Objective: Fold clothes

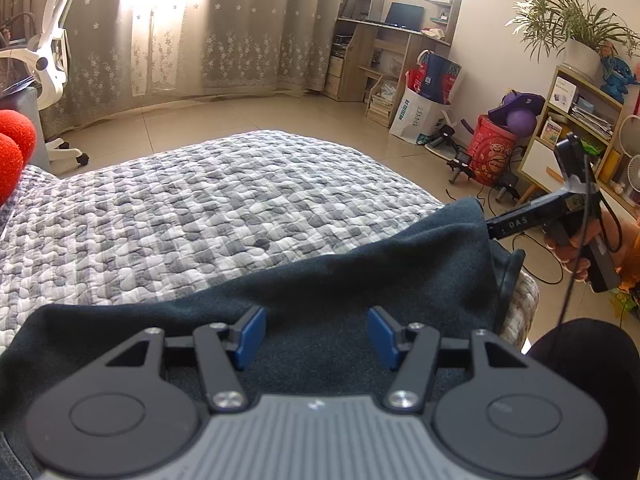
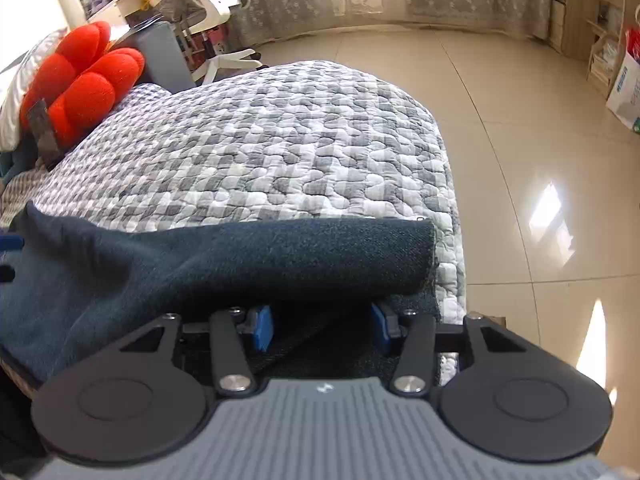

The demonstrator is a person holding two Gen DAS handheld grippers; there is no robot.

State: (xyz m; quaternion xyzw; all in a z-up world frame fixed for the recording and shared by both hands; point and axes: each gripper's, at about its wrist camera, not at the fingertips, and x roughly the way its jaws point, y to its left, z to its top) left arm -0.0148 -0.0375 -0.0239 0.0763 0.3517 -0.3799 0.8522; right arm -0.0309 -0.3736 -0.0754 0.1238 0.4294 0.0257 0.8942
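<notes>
Dark teal fabric of a garment [image 1: 360, 280] is lying bunched along the near edge of a bed covered by a grey-and-white quilt [image 1: 220, 200]. Hovering just above the cloth, the left claw [image 1: 317, 336] is standing apart, gripping nothing. The right claw [image 2: 322, 326] is also standing apart, its blue pads [image 2: 264, 326] reaching under a rolled fold of the garment without pressing it.
</notes>
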